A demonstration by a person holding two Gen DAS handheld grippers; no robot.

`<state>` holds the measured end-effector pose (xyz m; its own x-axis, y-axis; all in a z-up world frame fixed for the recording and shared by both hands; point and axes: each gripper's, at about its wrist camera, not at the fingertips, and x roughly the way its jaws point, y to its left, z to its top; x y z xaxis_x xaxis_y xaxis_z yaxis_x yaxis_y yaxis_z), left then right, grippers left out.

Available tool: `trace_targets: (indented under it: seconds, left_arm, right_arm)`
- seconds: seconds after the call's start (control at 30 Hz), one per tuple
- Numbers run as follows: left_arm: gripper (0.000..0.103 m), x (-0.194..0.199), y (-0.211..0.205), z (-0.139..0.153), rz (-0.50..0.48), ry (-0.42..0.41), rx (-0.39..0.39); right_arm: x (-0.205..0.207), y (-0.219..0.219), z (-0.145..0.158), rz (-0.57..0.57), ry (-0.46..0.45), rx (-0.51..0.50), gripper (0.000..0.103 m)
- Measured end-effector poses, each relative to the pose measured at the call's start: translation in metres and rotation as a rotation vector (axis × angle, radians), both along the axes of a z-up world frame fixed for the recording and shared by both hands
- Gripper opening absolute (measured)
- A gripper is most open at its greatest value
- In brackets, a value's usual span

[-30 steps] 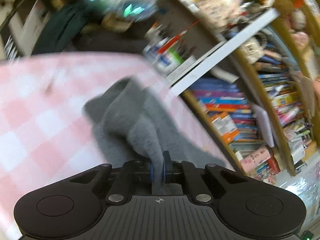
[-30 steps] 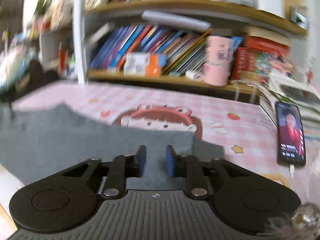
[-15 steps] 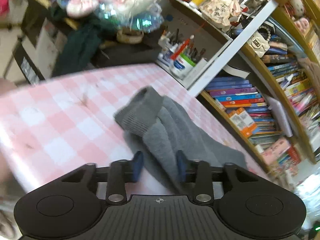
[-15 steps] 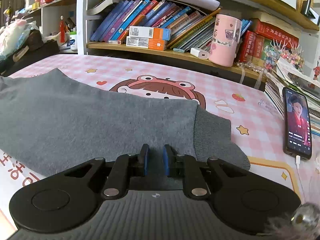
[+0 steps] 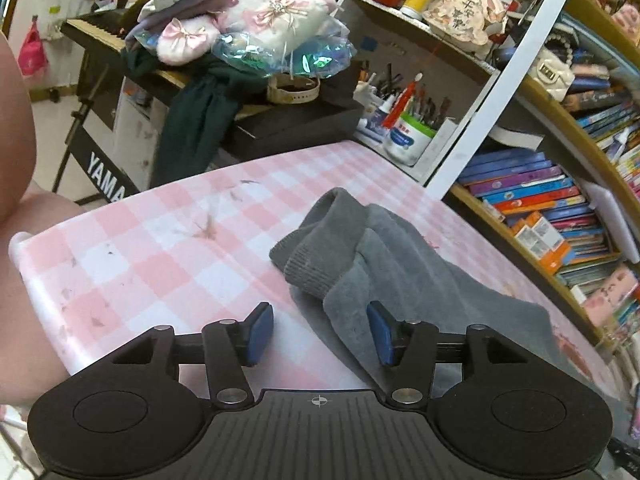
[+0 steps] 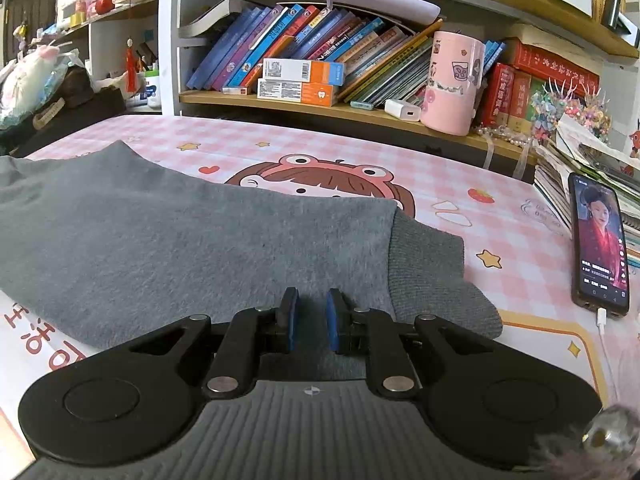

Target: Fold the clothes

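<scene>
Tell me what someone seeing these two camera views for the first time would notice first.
Probably the grey sweatshirt sprawled across the pink checked tablecloth, its ribbed cuff bunched just ahead of the wide-open left gripper. Next, the lit phone lying at the table's right edge, plugged into a white cable, and the crammed bookshelf behind the table.

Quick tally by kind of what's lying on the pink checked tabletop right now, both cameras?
Grey garment: 1
Phone, screen lit, cable plugged in: 1
Total: 2
</scene>
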<state>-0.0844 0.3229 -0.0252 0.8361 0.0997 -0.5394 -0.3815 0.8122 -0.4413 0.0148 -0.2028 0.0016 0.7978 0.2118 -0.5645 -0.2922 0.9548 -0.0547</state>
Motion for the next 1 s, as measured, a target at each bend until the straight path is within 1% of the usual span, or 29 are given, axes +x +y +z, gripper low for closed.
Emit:
trace_targets:
  seconds: [0.1, 0.17, 0.23, 0.27, 0.3, 0.33, 0.37, 0.43, 0.47, 0.53, 0.63, 0.73, 0.77, 0.8, 0.9, 1.0]
  left_arm:
    - [0.053, 0.007, -0.001, 0.001, 0.002, 0.009, 0.012]
    - [0.053, 0.013, -0.002, 0.000, 0.001, 0.006, 0.008]
    - [0.048, 0.019, -0.002, -0.001, -0.007, -0.003, -0.002]
    - [0.048, 0.022, -0.002, -0.002, -0.015, -0.008, -0.007]
    - [0.045, 0.026, -0.002, -0.002, -0.022, -0.012, -0.016]
    - [0.038, 0.030, -0.001, -0.004, -0.030, -0.014, -0.034]
    - [0.034, 0.033, 0.000, -0.005, -0.038, -0.017, -0.052]
    - [0.019, 0.041, 0.004, -0.008, -0.055, -0.021, -0.101]
    - [0.018, 0.046, 0.005, -0.010, -0.065, -0.023, -0.121]
    - [0.011, 0.053, 0.004, -0.005, -0.087, -0.051, -0.113]
    - [0.009, 0.060, 0.002, 0.007, -0.119, -0.111, -0.080]
    - [0.009, 0.060, 0.004, 0.027, -0.141, -0.203, -0.052]
    - [0.009, 0.060, 0.006, 0.032, -0.141, -0.228, -0.045]
    - [0.009, 0.061, 0.010, 0.035, -0.122, -0.235, -0.046]
    - [0.009, 0.060, 0.022, 0.028, -0.044, -0.199, -0.055]
    - [0.009, 0.057, 0.025, 0.016, -0.018, -0.119, -0.035]
  right_arm:
    - [-0.001, 0.002, 0.000, 0.000, -0.004, -0.013, 0.015]
    - [-0.001, 0.002, 0.000, 0.000, -0.005, -0.014, 0.015]
    - [-0.001, 0.002, -0.001, -0.001, -0.005, -0.012, 0.015]
    - [-0.001, 0.002, -0.001, -0.001, -0.005, -0.011, 0.015]
    - [-0.001, 0.002, -0.001, -0.001, -0.005, -0.011, 0.015]
    - [-0.001, 0.003, -0.001, -0.001, -0.005, -0.011, 0.015]
    - [-0.001, 0.003, -0.001, -0.001, -0.005, -0.012, 0.015]
    - [-0.002, 0.004, -0.001, -0.001, -0.006, -0.015, 0.015]
    - [-0.002, 0.004, -0.001, -0.001, -0.007, -0.017, 0.015]
    - [-0.002, 0.005, -0.001, -0.003, -0.007, -0.020, 0.015]
    - [-0.002, 0.005, -0.001, -0.013, -0.003, -0.011, 0.016]
    - [-0.003, 0.011, 0.001, -0.020, 0.008, -0.014, 0.017]
    - [-0.003, 0.015, 0.002, -0.014, 0.013, -0.013, 0.017]
    - [-0.004, 0.019, 0.003, -0.004, 0.018, -0.005, 0.017]
    - [-0.007, 0.034, 0.003, 0.025, 0.027, 0.031, 0.017]
    - [-0.010, 0.050, 0.002, 0.036, 0.001, -0.021, 0.017]
